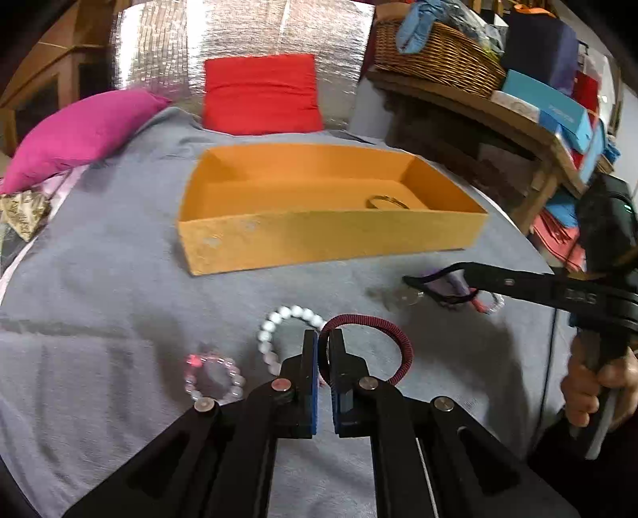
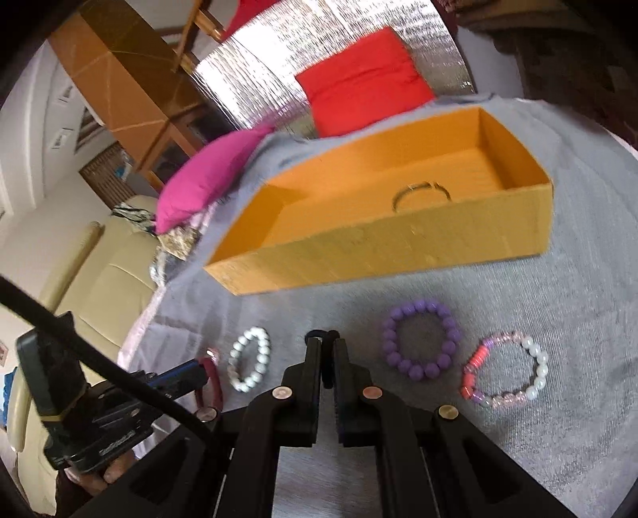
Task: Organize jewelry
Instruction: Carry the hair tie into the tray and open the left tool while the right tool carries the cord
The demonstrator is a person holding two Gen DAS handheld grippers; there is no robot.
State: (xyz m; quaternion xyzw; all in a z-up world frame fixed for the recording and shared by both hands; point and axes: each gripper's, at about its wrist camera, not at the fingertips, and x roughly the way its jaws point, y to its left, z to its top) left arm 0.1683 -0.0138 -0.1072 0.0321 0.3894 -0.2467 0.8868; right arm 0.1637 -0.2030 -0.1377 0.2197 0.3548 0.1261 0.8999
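An open orange box (image 1: 319, 243) (image 2: 398, 247) sits on the grey cloth with a thin metal bangle (image 1: 387, 202) (image 2: 420, 195) inside. My left gripper (image 1: 323, 338) is shut on a dark red cord bracelet (image 1: 392, 338) (image 2: 211, 378). My right gripper (image 2: 327, 338) (image 1: 414, 281) is shut on a small black band (image 2: 326, 358). On the cloth lie a white bead bracelet (image 1: 279, 322) (image 2: 250, 364), a clear pink bead bracelet (image 1: 215, 376), a purple bead bracelet (image 2: 422, 339) and a mixed pink, purple and pearl bracelet (image 2: 504, 370).
A red cushion (image 1: 261, 93) and a magenta cushion (image 1: 79, 133) lie behind the box, before a silver foil panel (image 1: 239, 36). A wooden shelf with a wicker basket (image 1: 434, 55) and boxes stands at the right. A cream sofa (image 2: 99, 279) is left of the table.
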